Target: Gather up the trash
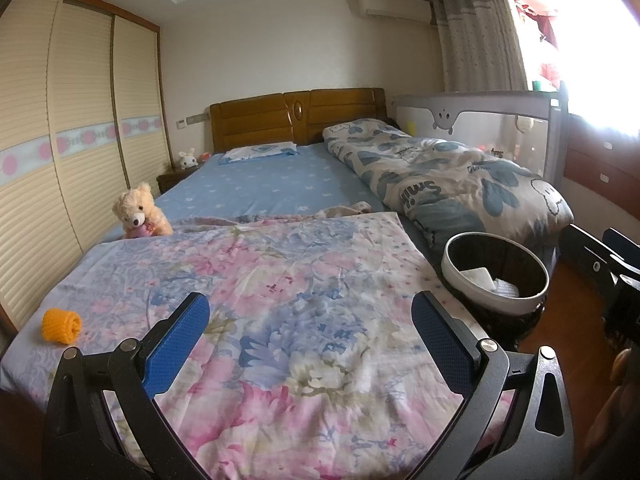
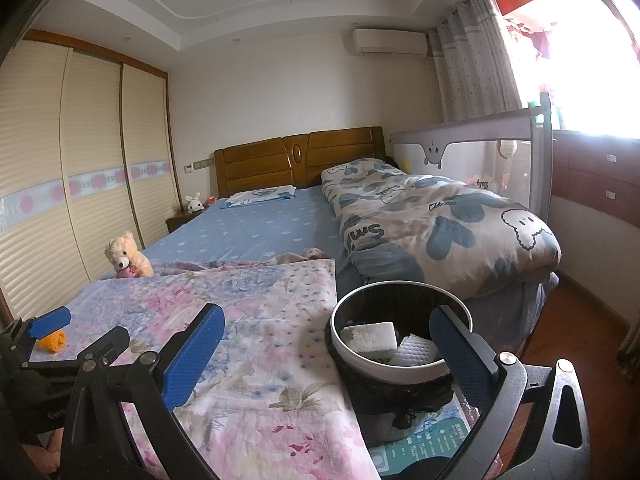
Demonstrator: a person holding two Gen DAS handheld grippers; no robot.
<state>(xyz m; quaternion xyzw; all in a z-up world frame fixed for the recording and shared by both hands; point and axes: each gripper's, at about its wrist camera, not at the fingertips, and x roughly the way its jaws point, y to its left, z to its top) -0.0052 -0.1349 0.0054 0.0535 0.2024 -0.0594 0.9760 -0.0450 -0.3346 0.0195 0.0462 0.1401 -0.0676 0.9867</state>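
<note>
A round trash bin [image 1: 496,276] with a white rim and black liner stands at the bed's right edge; it also shows in the right wrist view [image 2: 400,340]. White foam pieces [image 2: 370,336] lie inside it. An orange knitted roll [image 1: 62,326] lies on the floral blanket at the left, also seen in the right wrist view [image 2: 52,340]. My left gripper [image 1: 310,340] is open and empty over the blanket. My right gripper [image 2: 328,350] is open and empty, its right finger over the bin's rim. The left gripper [image 2: 46,326] shows at the left of the right wrist view.
A floral blanket [image 1: 280,300] covers the bed's near end. A teddy bear [image 1: 140,212] sits at the left edge. A rolled quilt [image 1: 440,176] lies along the right side. A wardrobe [image 1: 60,140] stands left; wooden floor [image 1: 568,320] lies right.
</note>
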